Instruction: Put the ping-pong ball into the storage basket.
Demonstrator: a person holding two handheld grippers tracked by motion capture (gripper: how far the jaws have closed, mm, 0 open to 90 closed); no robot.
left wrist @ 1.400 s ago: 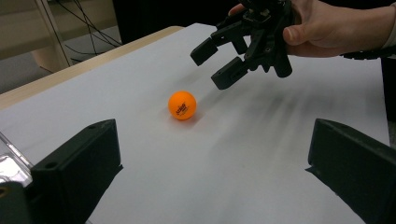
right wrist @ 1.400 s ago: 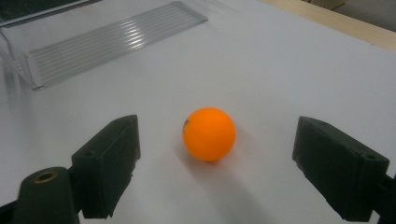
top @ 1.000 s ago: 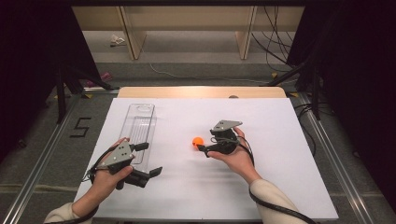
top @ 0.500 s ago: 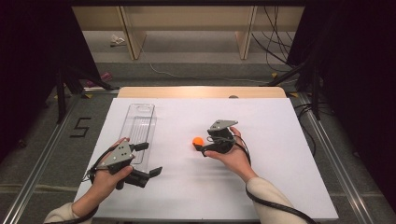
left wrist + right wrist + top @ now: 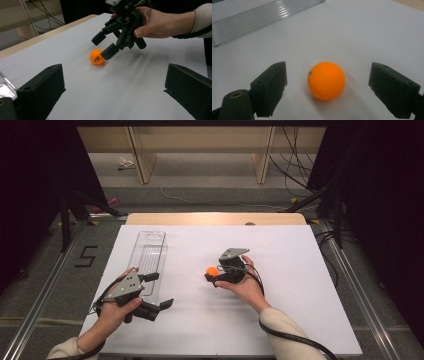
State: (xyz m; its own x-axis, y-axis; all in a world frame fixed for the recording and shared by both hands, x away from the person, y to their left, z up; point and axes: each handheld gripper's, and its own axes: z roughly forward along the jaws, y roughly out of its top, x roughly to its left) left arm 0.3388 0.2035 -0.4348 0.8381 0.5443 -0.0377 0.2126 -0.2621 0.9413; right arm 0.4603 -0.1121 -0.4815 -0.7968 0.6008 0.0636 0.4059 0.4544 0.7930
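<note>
Ok, you're at the grasp step: R gripper (image 5: 325,92) jaws spread wide w/ the ball (image 5: 326,80) between them on the table (image 5: 300,270), not pinched yet. L gripper (image 5: 155,292) idles open by the tray (image 5: 150,255). Next: close R squarely, ball rolls easily.

Probably a lab, white-topped table (image 5: 300,270), loose cables (image 5: 295,165), dark curtains (image 5: 385,195)

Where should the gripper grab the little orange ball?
Across its widest middle, one jaw on each side. The orange ball is round and could squirt out if pinched high. The right hand-held gripper already straddles it, open, so closing from there looks best.
</note>
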